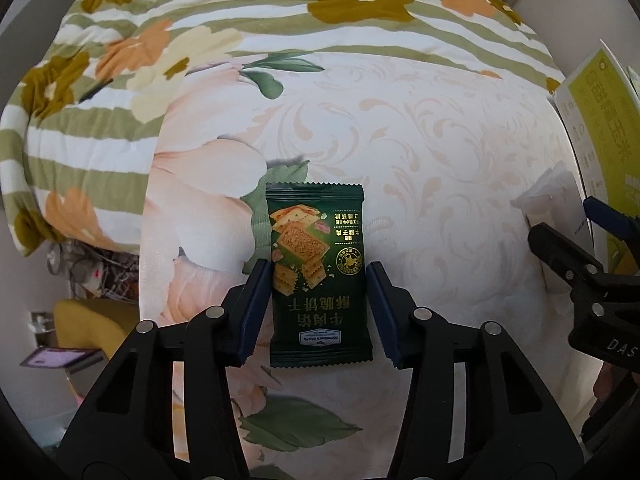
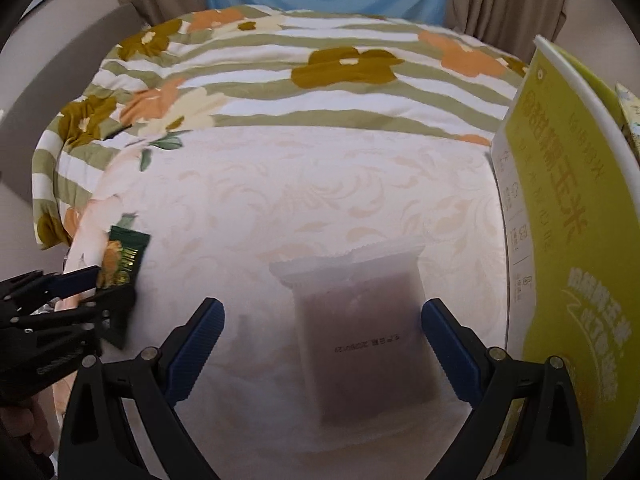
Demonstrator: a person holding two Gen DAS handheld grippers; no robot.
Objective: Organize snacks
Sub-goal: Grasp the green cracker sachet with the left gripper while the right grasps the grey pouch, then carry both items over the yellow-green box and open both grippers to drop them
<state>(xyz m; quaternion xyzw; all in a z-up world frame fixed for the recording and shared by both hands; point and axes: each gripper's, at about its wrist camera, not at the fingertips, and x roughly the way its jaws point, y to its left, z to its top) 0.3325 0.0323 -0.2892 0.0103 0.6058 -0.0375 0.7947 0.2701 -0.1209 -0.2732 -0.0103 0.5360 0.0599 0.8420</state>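
A dark green cracker packet (image 1: 318,268) lies flat on the floral bed sheet (image 1: 440,152). My left gripper (image 1: 318,300) is open, its blue pads on either side of the packet's lower half, just clear of its edges. It also shows in the right wrist view (image 2: 116,280), with the green packet (image 2: 122,260) between its fingers. A frosted white packet with a brown filling (image 2: 360,332) lies on the sheet. My right gripper (image 2: 322,340) is open wide around it, not touching. In the left wrist view the white packet (image 1: 552,196) sits by the right gripper's fingers (image 1: 560,256).
A yellow-green and white box (image 2: 560,220) stands at the right edge, also in the left wrist view (image 1: 600,128). A striped flowered quilt (image 2: 280,72) is bunched across the far side of the bed. A yellow seat (image 1: 92,320) sits beyond the bed's left edge.
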